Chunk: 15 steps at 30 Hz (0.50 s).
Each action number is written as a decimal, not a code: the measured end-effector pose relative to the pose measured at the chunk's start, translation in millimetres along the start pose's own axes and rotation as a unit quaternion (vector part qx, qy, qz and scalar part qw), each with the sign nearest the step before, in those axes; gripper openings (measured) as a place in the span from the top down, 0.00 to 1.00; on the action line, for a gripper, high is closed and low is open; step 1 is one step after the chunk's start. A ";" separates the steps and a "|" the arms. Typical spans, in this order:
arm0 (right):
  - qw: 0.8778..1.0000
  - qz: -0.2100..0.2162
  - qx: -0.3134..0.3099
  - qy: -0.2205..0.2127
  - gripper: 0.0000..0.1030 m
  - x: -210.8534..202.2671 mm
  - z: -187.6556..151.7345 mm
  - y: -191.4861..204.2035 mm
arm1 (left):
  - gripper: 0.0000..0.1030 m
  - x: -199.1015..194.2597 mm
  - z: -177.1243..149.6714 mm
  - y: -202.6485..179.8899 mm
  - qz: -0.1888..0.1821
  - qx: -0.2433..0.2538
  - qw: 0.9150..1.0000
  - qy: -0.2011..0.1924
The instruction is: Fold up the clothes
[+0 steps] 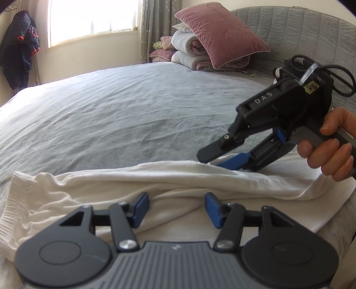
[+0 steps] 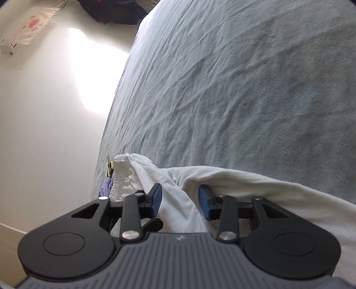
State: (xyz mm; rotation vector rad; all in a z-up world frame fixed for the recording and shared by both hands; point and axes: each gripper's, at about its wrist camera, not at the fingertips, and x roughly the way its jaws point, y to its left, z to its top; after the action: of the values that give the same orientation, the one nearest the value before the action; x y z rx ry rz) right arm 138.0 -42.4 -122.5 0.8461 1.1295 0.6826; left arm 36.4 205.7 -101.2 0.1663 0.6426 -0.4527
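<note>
Lying across the near edge of the bed: a garment, stretching from its ribbed end at the left toward the right. Hovering over the garment's near middle: the left gripper, fabric lying between its spread jaws. Reaching in from the right, at the garment's far edge: the right gripper, gripped by a hand at the right border. Sitting at the back of the bed, against the headboard: folded quilts, a pillow leaning on top. Hanging on the wall at far left, beside the window: a jacket.
</note>
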 end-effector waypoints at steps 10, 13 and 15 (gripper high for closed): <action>0.992 0.062 0.091 -0.055 0.60 -2.3 14.4 -7.1 | 0.96 -23.9 -8.4 3.7 -0.027 0.014 0.999 0.009; 0.991 0.061 0.099 -0.066 0.61 -8.2 14.6 -10.1 | 0.96 -32.5 -16.0 2.8 -0.040 0.025 0.999 0.026; 0.991 0.056 0.098 -0.066 0.61 -7.3 10.9 -9.1 | 0.96 -36.9 -20.7 2.5 -0.046 0.029 0.998 0.035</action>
State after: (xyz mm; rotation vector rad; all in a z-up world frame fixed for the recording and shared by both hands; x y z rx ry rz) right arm 146.8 -55.6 -124.7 1.1138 1.0469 0.6047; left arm 0.3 227.0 -94.9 0.2095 0.7077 -0.5565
